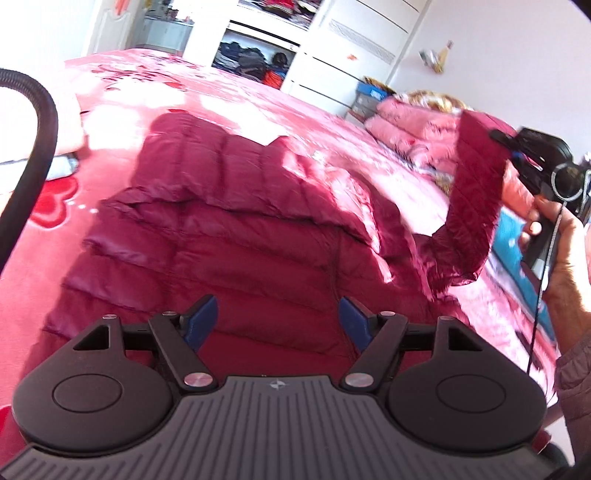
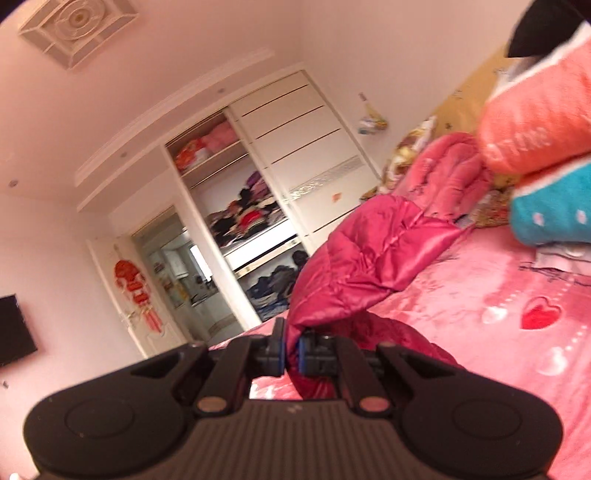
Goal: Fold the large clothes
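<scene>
**Down jacket on bed, one sleeve lifted**

While the left gripper (image 1: 277, 321) hangs with its blue pads spread wide and nothing between them, the right gripper (image 2: 291, 350) is pressed together on the cuff of the sleeve (image 2: 369, 254).

Item 1, dark red quilted down jacket (image 1: 229, 236): lies spread across the pink bedspread (image 1: 258, 99), directly beneath the left gripper. Sleeve raised clear of the bed at the right.

Left wrist view only: the right hand (image 1: 554, 236) holding its tool, a cable dangling from it; the sleeve standing upright from jacket body to pinched cuff; a black hose (image 1: 40, 122) at the left edge.

Right wrist view only: the cuff fabric caught between the pads; a ceiling light (image 2: 77, 29); a dark screen (image 2: 14, 328) on the wall; a heart motif (image 2: 541, 314) on the bedspread.

Both views: an open white wardrobe (image 2: 258, 206) with stacked clothes; folded pink bedding (image 1: 417, 129) at the far end of the bed.
</scene>
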